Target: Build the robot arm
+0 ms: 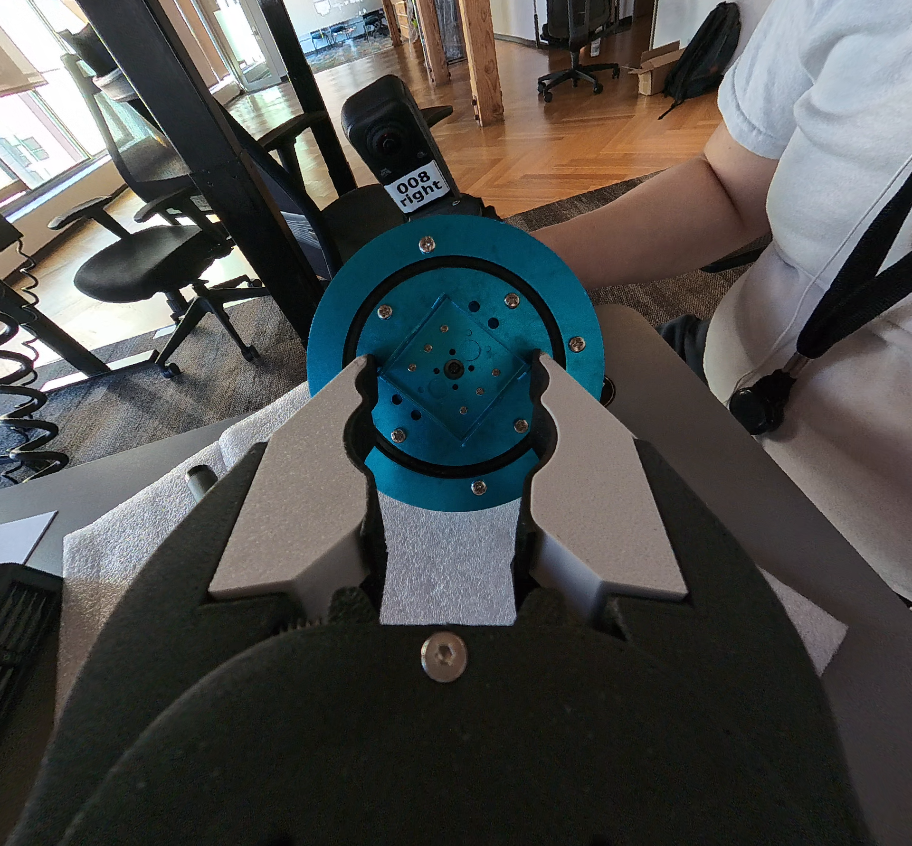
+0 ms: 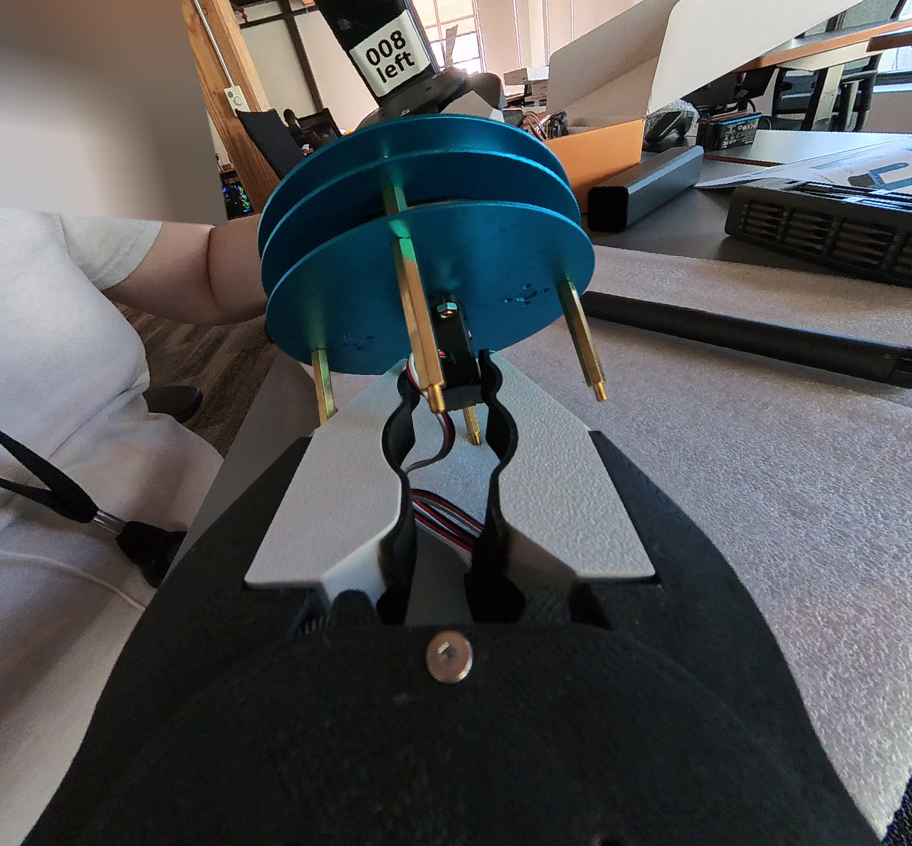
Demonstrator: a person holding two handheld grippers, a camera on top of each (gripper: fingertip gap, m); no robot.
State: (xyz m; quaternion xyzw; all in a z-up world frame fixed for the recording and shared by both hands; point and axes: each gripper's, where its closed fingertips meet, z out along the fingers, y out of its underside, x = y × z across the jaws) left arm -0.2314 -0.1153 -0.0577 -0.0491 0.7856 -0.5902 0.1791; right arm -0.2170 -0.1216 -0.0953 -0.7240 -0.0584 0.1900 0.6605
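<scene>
A blue metal assembly of stacked round discs (image 1: 454, 280) on brass standoffs (image 2: 582, 329) is held in the air between my two grippers, above the grey table (image 2: 691, 427). My left gripper (image 1: 453, 362) faces its top disc, with its fingertips against two opposite corners of the square plate in the middle. My right gripper (image 2: 456, 378) is shut on the black servo motor (image 2: 451, 329) under the bottom disc (image 2: 444, 250). The servo's red, white and black wires (image 2: 444, 511) run back between the fingers. Each gripper's camera shows behind the discs in the other's view.
White foam sheet (image 1: 444, 566) lies on the table under the left gripper. A black tube (image 2: 740, 339), a black slotted case (image 2: 814, 230), a grey bar (image 2: 646, 186) and an open cardboard box (image 2: 592, 146) lie to the right. A person's arm (image 1: 641, 220) and office chairs (image 1: 148, 265) are nearby. One gripper's finger ends stand about 5 cm off the other's.
</scene>
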